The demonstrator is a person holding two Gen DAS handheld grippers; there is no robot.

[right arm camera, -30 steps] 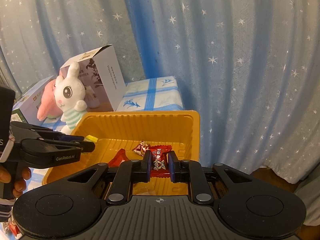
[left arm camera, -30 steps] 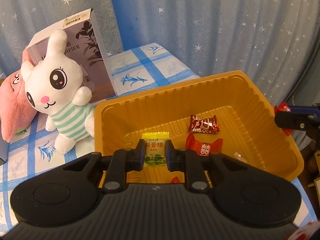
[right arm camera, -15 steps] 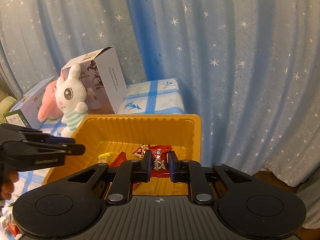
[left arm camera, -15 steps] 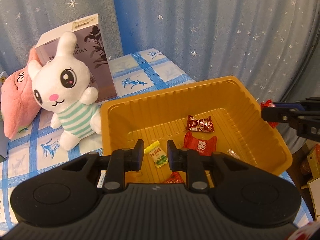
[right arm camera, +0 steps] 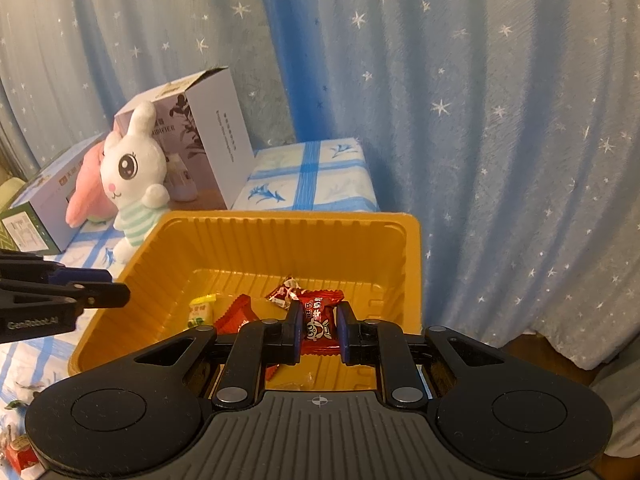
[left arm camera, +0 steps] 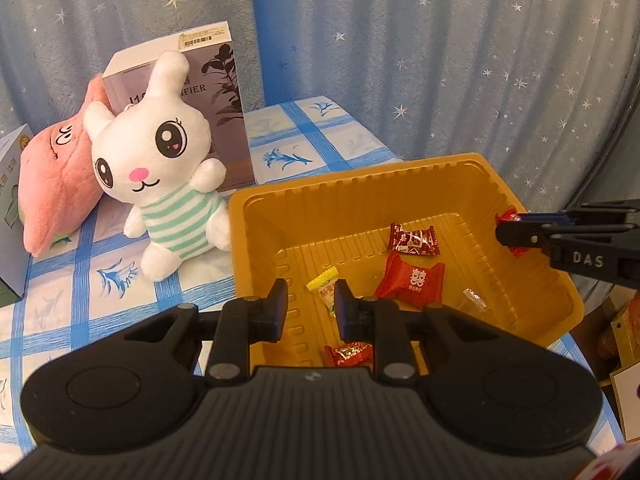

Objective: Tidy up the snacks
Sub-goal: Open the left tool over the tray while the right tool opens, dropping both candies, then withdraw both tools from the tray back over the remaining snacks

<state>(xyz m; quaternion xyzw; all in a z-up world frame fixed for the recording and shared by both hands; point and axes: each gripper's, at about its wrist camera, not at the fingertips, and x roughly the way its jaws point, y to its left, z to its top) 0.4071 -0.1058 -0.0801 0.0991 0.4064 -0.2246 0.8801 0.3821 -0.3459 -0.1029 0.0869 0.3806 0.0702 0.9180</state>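
Observation:
The orange tray (left arm camera: 360, 184) (right arm camera: 280, 220) holds several wrapped candies. A yellow candy (left arm camera: 326, 288) (right arm camera: 202, 310) lies loose on its floor, beside a red candy (left arm camera: 412, 284) and a dark red one (left arm camera: 414, 240). My left gripper (left arm camera: 308, 300) (right arm camera: 120, 292) hovers over the tray's near left side, its jaws slightly apart with nothing between them. My right gripper (right arm camera: 318, 320) (left arm camera: 504, 234) is shut on a red candy (right arm camera: 320, 300) (left arm camera: 506, 216) above the tray's right side.
A white plush rabbit (left arm camera: 160, 192), a pink plush (left arm camera: 56, 188) and a tall printed box (left arm camera: 216, 100) stand left of the tray on the blue checked cloth. A starry curtain hangs behind. Loose snacks (right arm camera: 20, 456) lie at the table's near left.
My left gripper let go of the yellow candy, which dropped onto the tray floor, and the gripper drew back from it. My right gripper stayed still with its red candy.

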